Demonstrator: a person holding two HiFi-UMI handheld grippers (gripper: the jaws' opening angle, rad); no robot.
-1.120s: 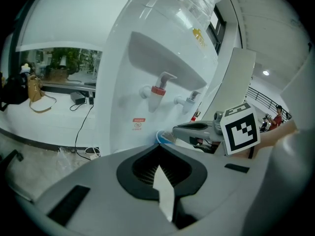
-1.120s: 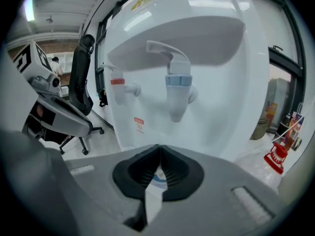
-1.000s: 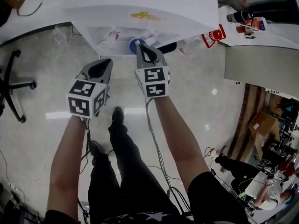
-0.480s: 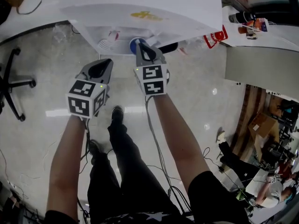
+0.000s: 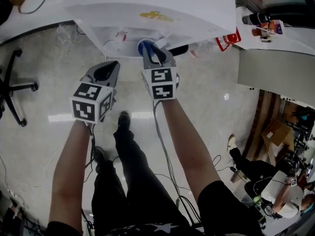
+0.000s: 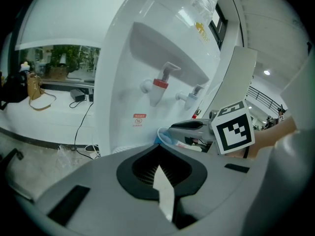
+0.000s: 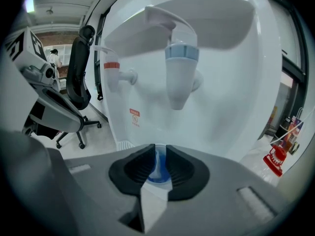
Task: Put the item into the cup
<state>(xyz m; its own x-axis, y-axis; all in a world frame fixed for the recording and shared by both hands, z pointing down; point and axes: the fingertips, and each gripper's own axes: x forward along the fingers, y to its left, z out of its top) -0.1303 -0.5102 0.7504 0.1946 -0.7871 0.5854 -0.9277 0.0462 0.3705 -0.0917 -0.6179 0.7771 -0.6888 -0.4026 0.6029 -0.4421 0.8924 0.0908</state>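
Observation:
A white water dispenser (image 5: 147, 9) stands in front of me, with a red tap (image 7: 112, 73) and a blue tap (image 7: 181, 77). My right gripper (image 5: 153, 57) is shut on the rim of a blue cup (image 5: 144, 46), holding it low in front of the dispenser. In the right gripper view the cup (image 7: 158, 167) sits between the jaws, below the blue tap. My left gripper (image 5: 106, 73) hangs beside it to the left, shut, with nothing in it. The left gripper view shows the right gripper (image 6: 189, 127) and the cup's rim (image 6: 163, 135).
A round white drip grate (image 5: 114, 48) lies at the dispenser's foot. An office chair (image 5: 12, 90) stands on the floor to the left. A red and white item (image 5: 227, 37) and a table with bottles (image 5: 261, 23) are to the right. Cables trail on the floor.
My right gripper and the cup have crept slightly forward toward the dispenser. The left gripper has stayed where it was.

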